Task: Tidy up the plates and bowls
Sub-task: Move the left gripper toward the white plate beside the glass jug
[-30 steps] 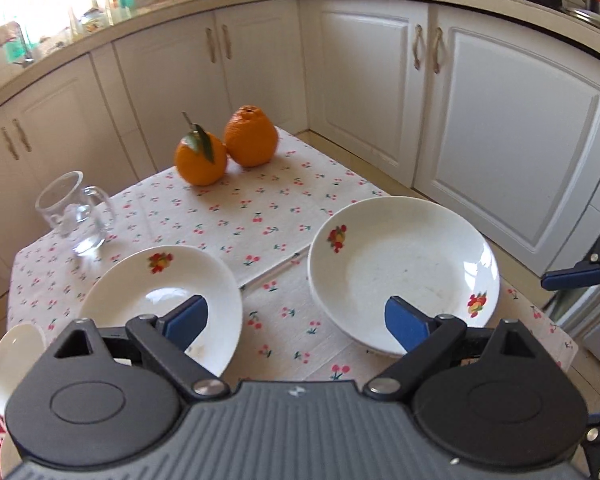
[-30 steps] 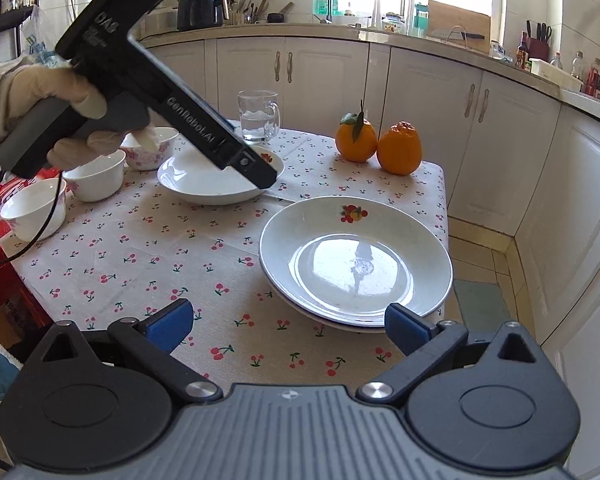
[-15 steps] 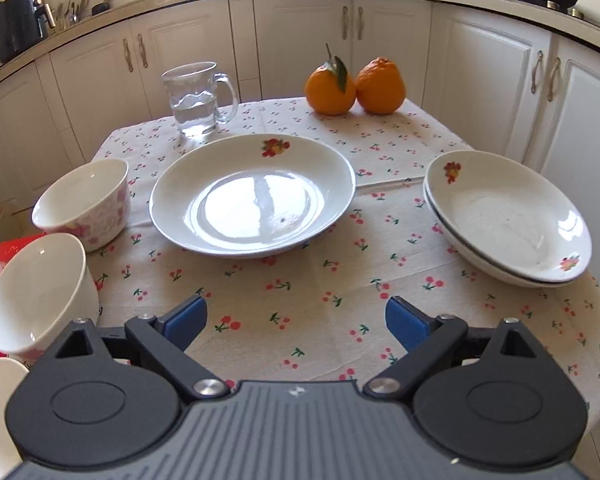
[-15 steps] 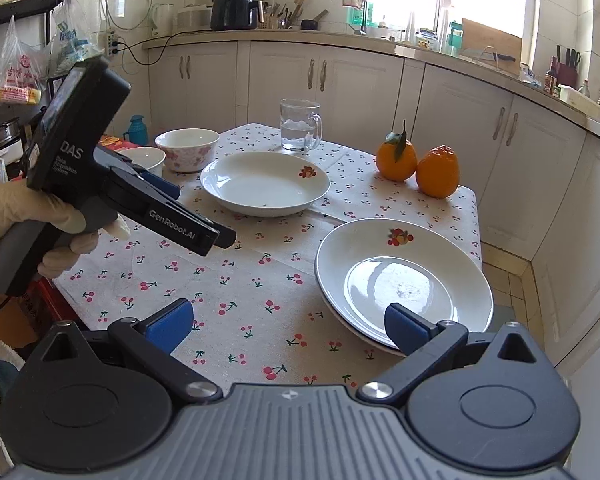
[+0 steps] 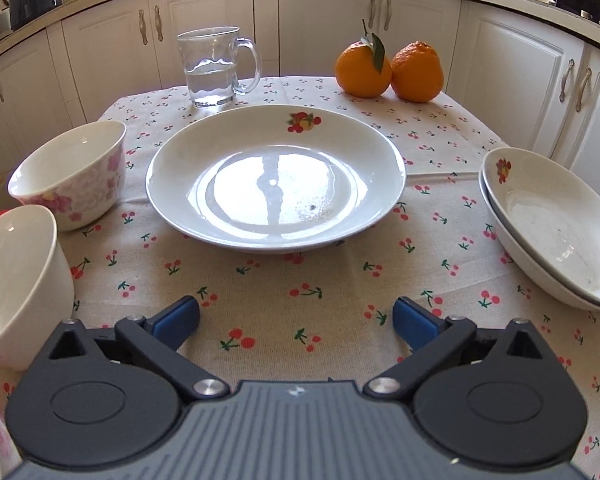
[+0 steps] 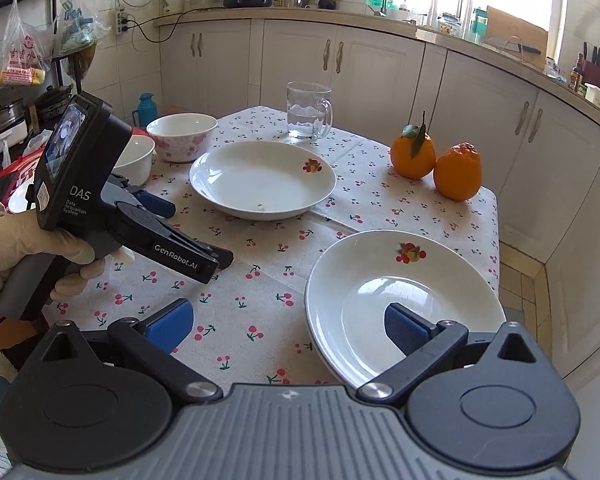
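My left gripper (image 5: 296,318) points down at the cherry cloth (image 5: 300,288), its jaws opening wide with nothing between them but bare cloth. Just ahead of it sits a single plate (image 5: 276,178), flat on the cloth. Left of it stand a flowered bowl (image 5: 70,174) and a plain bowl (image 5: 18,284), close together. At the right edge two plates are stacked (image 5: 548,224). My right gripper (image 6: 288,324) is spread wide too, gripping nothing, its right finger (image 6: 406,326) over the stack's near rim; whether it touches I cannot tell. A glass mug (image 5: 216,66) and two oranges (image 5: 390,68) stand at the far side
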The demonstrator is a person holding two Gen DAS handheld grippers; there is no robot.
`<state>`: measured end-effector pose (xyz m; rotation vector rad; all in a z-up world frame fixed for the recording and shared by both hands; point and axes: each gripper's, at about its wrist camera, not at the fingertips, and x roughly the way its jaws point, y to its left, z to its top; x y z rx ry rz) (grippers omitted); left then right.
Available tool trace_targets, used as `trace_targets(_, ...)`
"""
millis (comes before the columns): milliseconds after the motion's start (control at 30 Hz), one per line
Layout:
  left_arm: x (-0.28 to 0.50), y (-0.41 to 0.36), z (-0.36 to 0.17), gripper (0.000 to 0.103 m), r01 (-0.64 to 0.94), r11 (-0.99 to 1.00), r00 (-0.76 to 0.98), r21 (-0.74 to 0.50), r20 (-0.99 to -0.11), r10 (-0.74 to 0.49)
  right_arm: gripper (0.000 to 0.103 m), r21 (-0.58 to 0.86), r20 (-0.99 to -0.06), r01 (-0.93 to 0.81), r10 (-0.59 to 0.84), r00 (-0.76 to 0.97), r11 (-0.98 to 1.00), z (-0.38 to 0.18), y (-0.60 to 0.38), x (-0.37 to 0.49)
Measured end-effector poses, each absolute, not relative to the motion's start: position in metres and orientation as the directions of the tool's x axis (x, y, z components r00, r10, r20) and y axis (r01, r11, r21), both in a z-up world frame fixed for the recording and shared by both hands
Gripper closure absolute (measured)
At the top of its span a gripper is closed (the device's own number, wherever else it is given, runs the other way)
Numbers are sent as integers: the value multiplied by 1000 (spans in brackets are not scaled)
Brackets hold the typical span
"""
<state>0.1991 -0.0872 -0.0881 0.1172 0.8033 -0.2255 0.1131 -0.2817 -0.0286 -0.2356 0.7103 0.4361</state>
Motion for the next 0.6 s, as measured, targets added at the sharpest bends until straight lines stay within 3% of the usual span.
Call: trace_targets(600,219,-88,-93,0,227,974,701,21,-697,-148,0,-137,-720,-614,348,601,777,-11,-260,214)
